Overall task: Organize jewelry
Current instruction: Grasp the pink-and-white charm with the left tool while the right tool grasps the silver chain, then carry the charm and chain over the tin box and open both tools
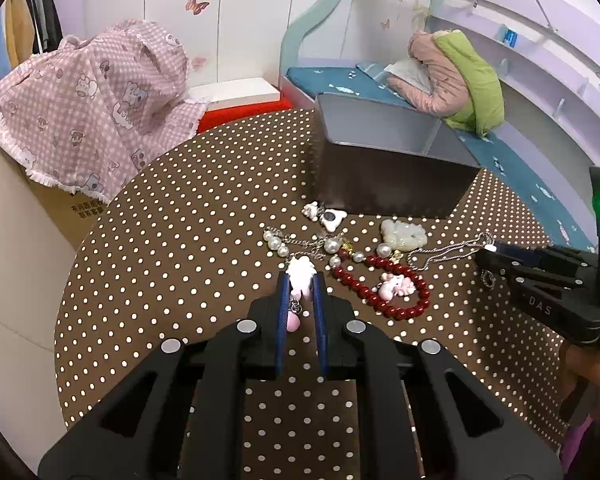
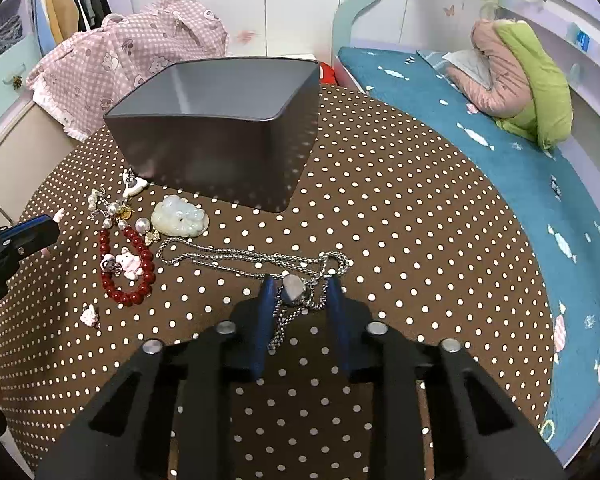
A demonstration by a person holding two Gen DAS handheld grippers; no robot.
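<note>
Jewelry, assorted, lies loose on a round table [image 2: 380, 208] covered in brown cloth with white dots, in front of a grey open-topped box [image 2: 220, 128] that stands toward the table's far side. Item one: pink-and-white charm [image 1: 300, 276], clamped between the blue pads of the left gripper [image 1: 300, 284], with a small metal ring and a pink bead hanging from it back between the fingers. Item two: silver chain necklace [image 2: 236, 260] with a pale stone pendant [image 2: 295, 289]; the chain is stretched along the cloth from the jewelry pile to the right gripper [image 2: 302, 290], and the pendant sits between that gripper's blue pads with a visible gap on either side, so the pads do not press it in this view. Item three: red bead bracelet [image 2: 128, 272] carrying pink and white animal charms, lying flat beside the chain's end. Item four: pale green carved pendant [image 2: 180, 216], just in front of the box. Item five: string of pearls and small gold pieces [image 1: 300, 244], tangled between the bracelet and the box. Item six: white bear-shaped charm [image 2: 134, 186], touching or nearly touching the box's near corner. Item seven: small pink charm [image 2: 89, 315], alone on the cloth, apart from the pile. Surroundings: a pink checked cloth [image 1: 92, 100] draped over furniture behind the table, and a blue bed [image 2: 480, 140] with folded pink and green bedding [image 2: 520, 80].
</note>
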